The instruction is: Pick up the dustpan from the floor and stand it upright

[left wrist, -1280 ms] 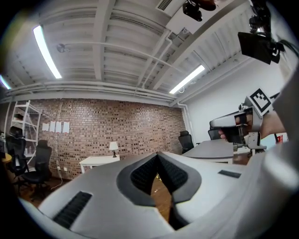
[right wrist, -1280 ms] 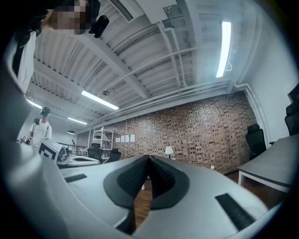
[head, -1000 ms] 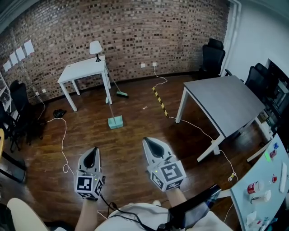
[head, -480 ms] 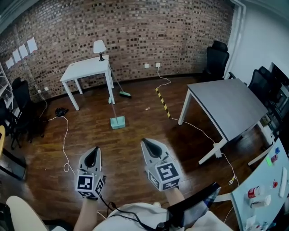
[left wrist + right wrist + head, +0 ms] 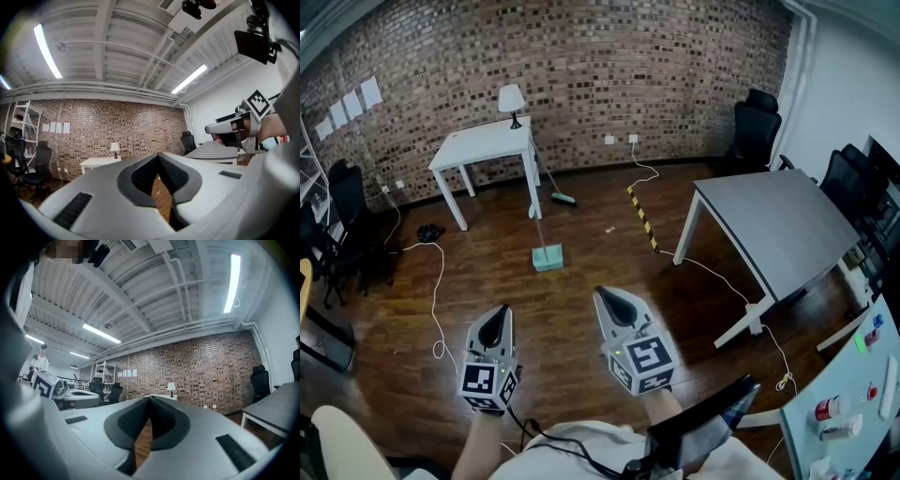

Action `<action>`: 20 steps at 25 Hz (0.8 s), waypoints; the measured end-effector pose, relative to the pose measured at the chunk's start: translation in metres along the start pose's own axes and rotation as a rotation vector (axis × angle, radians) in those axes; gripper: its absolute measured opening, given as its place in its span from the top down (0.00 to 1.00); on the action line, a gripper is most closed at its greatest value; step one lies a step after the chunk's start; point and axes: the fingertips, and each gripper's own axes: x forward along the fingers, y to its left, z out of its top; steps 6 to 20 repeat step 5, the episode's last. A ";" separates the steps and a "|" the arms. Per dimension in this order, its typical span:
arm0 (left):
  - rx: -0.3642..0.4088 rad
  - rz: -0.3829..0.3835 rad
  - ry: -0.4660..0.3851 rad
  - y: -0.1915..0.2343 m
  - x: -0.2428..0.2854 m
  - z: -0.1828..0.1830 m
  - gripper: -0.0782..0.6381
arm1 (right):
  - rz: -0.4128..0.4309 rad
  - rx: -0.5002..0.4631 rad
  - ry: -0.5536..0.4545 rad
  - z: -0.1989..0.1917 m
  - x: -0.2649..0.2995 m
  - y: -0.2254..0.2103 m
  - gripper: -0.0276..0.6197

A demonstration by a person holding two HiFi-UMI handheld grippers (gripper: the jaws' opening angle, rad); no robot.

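Head view: the teal dustpan [image 5: 547, 257] lies on the floor near the white table [image 5: 483, 145], well ahead of the left gripper [image 5: 496, 316] and right gripper [image 5: 606, 296]. It looks light and stiff; its thin handle [image 5: 536, 225] seems the best place to grip, though it may be slippery.

Left gripper view: jaws together, nothing between them.

Right gripper view: jaws together, empty.

brick wall [image 5: 581, 56] behind a white table [image 5: 483, 145]; grey table [image 5: 778, 220] on dark wood floor [image 5: 562, 309].
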 end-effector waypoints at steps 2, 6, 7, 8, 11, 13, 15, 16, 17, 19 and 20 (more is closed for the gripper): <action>0.001 0.000 -0.003 -0.001 0.002 0.001 0.90 | 0.003 -0.001 0.001 0.000 0.001 -0.002 0.98; 0.001 0.004 -0.007 0.000 0.005 0.002 0.90 | 0.012 -0.001 0.004 -0.001 0.005 -0.003 0.98; 0.001 0.004 -0.007 0.000 0.005 0.002 0.90 | 0.012 -0.001 0.004 -0.001 0.005 -0.003 0.98; 0.001 0.004 -0.007 0.000 0.005 0.002 0.90 | 0.012 -0.001 0.004 -0.001 0.005 -0.003 0.98; 0.001 0.004 -0.007 0.000 0.005 0.002 0.90 | 0.012 -0.001 0.004 -0.001 0.005 -0.003 0.98; 0.001 0.004 -0.007 0.000 0.005 0.002 0.90 | 0.012 -0.001 0.004 -0.001 0.005 -0.003 0.98; 0.001 0.004 -0.007 0.000 0.005 0.002 0.90 | 0.012 -0.001 0.004 -0.001 0.005 -0.003 0.98; 0.001 0.004 -0.007 0.000 0.005 0.002 0.90 | 0.012 -0.001 0.004 -0.001 0.005 -0.003 0.98; 0.001 0.004 -0.007 0.000 0.005 0.002 0.90 | 0.012 -0.001 0.004 -0.001 0.005 -0.003 0.98; 0.001 0.004 -0.007 0.000 0.005 0.002 0.90 | 0.012 -0.001 0.004 -0.001 0.005 -0.003 0.98; 0.001 0.004 -0.007 0.000 0.005 0.002 0.90 | 0.012 -0.001 0.004 -0.001 0.005 -0.003 0.98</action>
